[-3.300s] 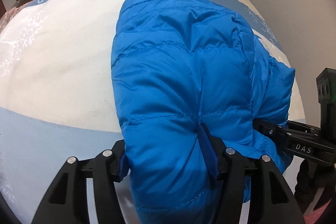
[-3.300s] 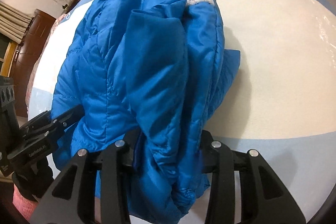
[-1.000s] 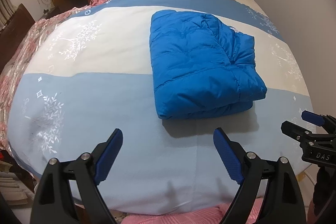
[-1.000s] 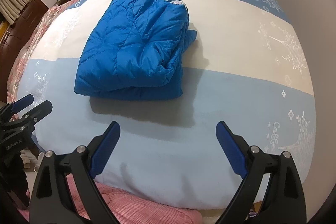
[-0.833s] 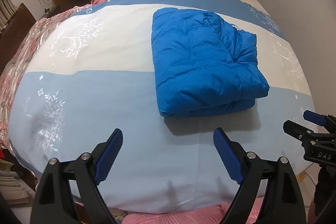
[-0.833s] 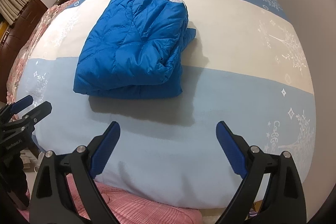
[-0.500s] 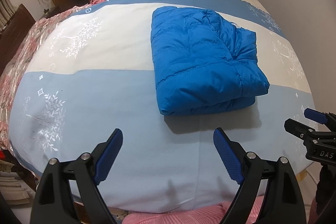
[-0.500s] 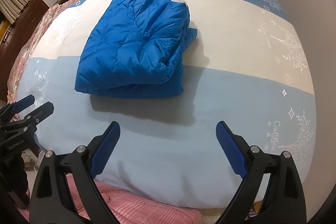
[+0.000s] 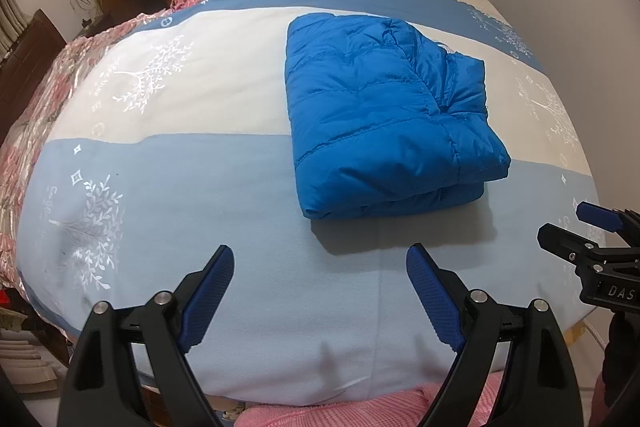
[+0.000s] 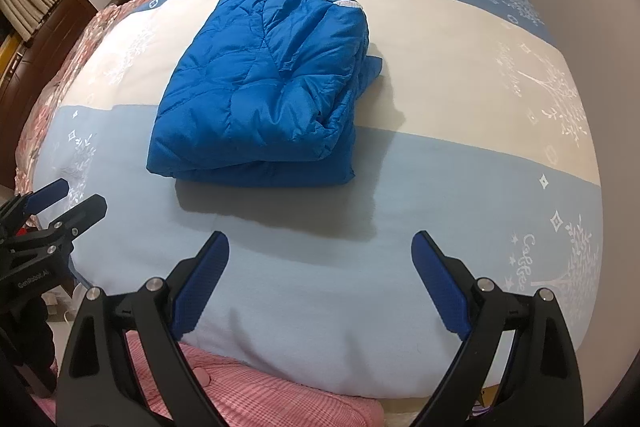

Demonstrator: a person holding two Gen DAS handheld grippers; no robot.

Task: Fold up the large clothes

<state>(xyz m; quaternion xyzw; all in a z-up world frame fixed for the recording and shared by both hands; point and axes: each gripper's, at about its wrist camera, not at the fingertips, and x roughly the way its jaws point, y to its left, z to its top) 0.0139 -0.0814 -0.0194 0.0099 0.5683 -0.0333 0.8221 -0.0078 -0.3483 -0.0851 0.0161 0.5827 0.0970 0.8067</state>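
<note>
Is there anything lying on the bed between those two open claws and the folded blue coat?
Nothing: only bare pale-blue bedspread and the blue jacket's shadow lie between it and the open left gripper. The right wrist view shows the same before the right gripper.

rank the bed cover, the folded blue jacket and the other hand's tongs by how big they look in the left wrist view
1. bed cover, fills most of the frame.
2. folded blue jacket, lying across the white and light blue bands.
3. right tongs, cut off at the right edge, so only their visible part counts.
</note>
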